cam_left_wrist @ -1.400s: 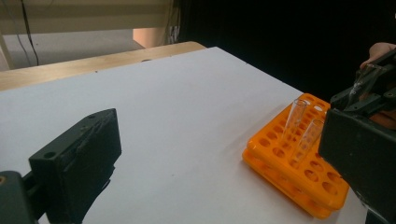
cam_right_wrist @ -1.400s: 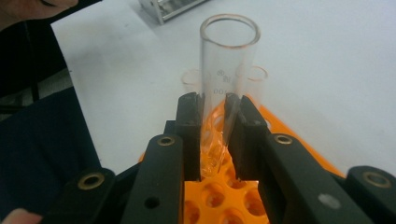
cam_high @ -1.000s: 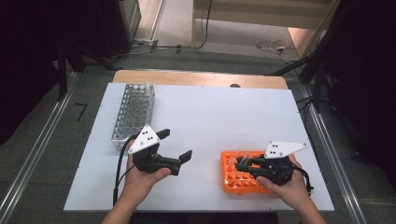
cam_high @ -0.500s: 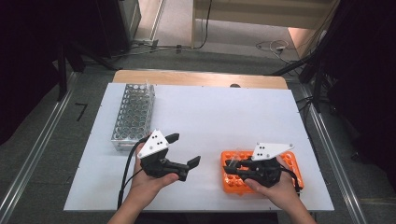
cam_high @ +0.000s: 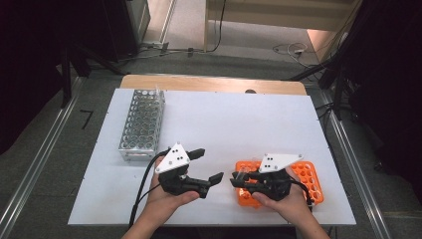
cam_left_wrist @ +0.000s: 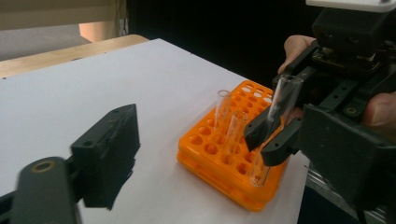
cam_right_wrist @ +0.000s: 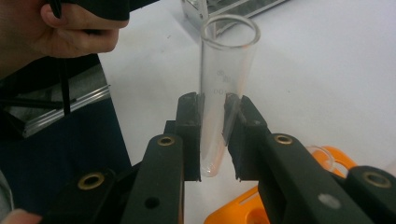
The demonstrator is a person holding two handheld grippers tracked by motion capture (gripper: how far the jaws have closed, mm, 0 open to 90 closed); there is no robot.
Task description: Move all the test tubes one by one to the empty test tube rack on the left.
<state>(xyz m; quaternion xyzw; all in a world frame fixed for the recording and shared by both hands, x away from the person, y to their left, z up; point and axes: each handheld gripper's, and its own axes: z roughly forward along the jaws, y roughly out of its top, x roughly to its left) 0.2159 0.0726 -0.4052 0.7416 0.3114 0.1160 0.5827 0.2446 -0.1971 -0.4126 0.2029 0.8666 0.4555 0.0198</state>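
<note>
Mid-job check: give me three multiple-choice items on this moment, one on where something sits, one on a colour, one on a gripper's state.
1. Where is the metal rack?
A. the table's far left
B. the near right corner
C. on the orange rack

2. What colour is the rack under the right hand-held gripper?
A. blue
B. orange
C. green

3. What is the right hand-held gripper doing?
A. open, holding nothing
B. shut on a pen
C. shut on a glass test tube

Answers:
1 A: the high view shows it far left.
2 B: it is plainly orange.
3 C: the right gripper view shows the tube clamped between the jaws.
</note>
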